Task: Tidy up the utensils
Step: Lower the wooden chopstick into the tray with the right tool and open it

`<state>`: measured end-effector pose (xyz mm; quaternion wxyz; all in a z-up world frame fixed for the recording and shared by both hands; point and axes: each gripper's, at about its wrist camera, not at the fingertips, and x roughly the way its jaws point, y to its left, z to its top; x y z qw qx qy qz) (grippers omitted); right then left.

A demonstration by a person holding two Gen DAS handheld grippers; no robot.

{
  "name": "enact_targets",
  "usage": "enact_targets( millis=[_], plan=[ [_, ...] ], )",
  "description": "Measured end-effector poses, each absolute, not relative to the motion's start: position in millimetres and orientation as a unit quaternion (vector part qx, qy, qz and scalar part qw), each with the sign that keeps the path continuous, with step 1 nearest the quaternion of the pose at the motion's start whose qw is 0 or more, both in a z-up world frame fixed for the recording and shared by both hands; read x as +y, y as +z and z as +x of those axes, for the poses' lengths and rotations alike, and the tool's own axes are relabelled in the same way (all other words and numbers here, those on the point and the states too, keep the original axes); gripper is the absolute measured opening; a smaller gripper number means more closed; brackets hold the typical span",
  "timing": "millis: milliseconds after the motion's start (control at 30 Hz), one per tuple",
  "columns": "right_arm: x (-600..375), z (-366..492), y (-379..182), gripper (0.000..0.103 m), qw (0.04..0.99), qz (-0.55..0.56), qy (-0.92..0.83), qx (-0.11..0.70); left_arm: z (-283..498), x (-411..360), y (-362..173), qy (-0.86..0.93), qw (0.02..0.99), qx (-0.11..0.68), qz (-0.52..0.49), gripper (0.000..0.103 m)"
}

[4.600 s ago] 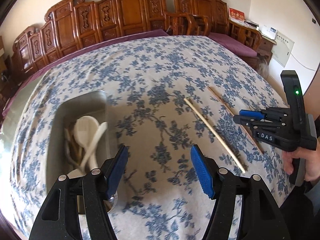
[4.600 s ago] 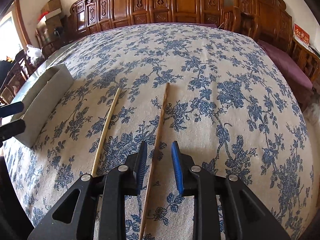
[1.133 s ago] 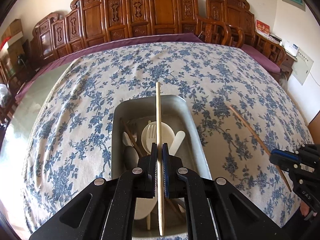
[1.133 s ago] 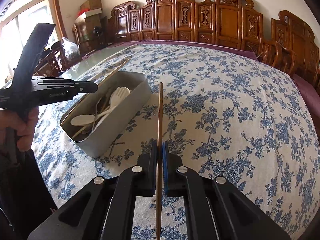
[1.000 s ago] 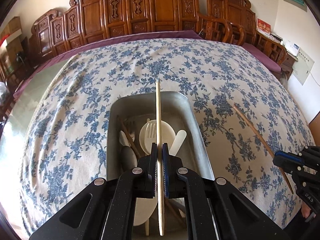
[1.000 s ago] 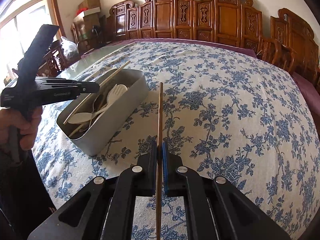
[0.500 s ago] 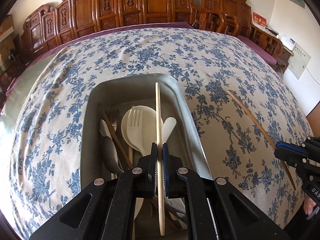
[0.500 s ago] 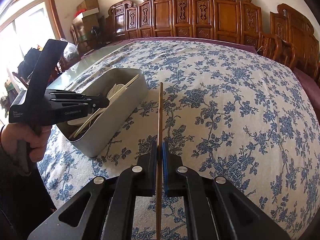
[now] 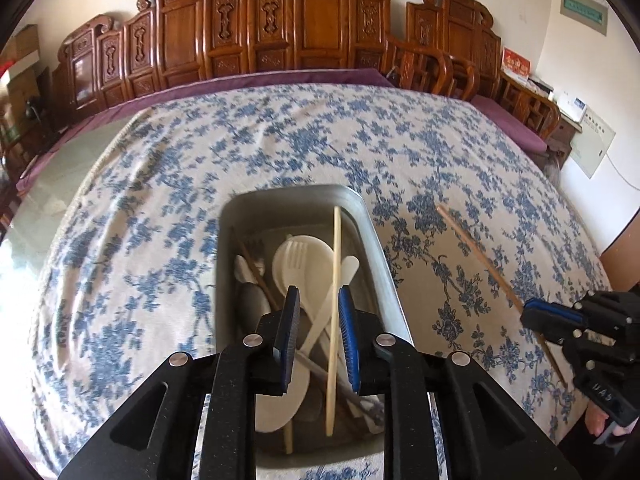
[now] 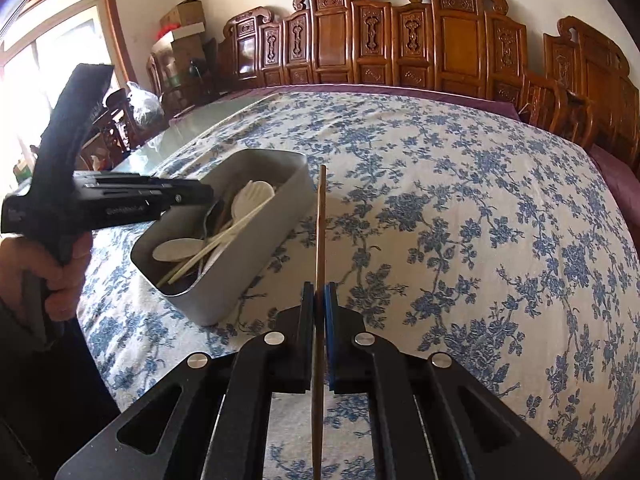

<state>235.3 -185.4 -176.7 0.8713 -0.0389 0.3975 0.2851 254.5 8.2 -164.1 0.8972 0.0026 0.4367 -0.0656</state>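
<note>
A: Left gripper (image 9: 319, 334) status?
B: Jaws opening, over the grey metal rectangular tray (image 9: 384, 256). Pale wooden chopstick (image 9: 335, 300) sits between the blue pads (image 9: 291, 328), pads not pressing it. It lies lengthwise in the tray, over the white plastic fork (image 9: 296, 256) and the other cream spoons and utensils.
A: Right gripper (image 10: 319, 320)?
B: Pressed together, pinching the darker brown wooden chopstick (image 10: 321, 216) near its lower half. Stick points forward, away from the camera, tip just beside the tray's right wall (image 10: 256, 256).
A: Is that chopstick off the table?
B: Can't tell for sure. Tray rests on the blue-floral tablecloth (image 10: 460, 220) covering the table. A hand (image 10: 48, 268) grips the left gripper's handle. Carved wooden chairs (image 10: 400, 40) line the far edge.
</note>
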Motion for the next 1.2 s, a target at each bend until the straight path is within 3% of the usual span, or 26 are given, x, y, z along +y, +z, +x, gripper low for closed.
enact_targets(
  millis=[400, 600, 700, 767, 1033, 1133, 1200],
  plan=[
    [-152.9, 224.1, -162.4, 0.006, 0.868, -0.037, 0.302, 0.393, 230.3, 29.2, -146.5, -0.05, 0.905, 0.422, 0.012, 0.019],
    [-126.7, 231.8, -155.2, 0.006, 0.864, -0.029, 0.315, 0.391, 222.1, 48.6, -148.7, -0.039, 0.907, 0.419, -0.002, 0.028],
    [-112.4, 237.6, -152.2, 0.006, 0.862, -0.029, 0.32, 0.391, 220.0, 57.4, -150.4, -0.031, 0.909, 0.415, -0.005, 0.038],
    [-103.5, 242.2, -151.2, 0.006, 0.86, -0.03, 0.323, 0.393, 219.2, 65.8, -153.5, -0.023, 0.91, 0.414, -0.012, 0.053],
    [-69.9, 263.4, -159.8, 0.006, 0.851, -0.04, 0.319, 0.415, 219.8, 91.7, -163.9, -0.009, 0.908, 0.419, -0.03, 0.067],
    [-60.1, 270.1, -165.8, 0.006, 0.848, -0.036, 0.315, 0.424, 217.9, 97.4, -161.1, -0.001, 0.911, 0.411, -0.034, 0.077],
    [-55.0, 275.4, -169.0, 0.006, 0.847, -0.033, 0.312, 0.43, 218.1, 100.0, -160.0, 0.001, 0.911, 0.41, -0.034, 0.077]
  ],
)
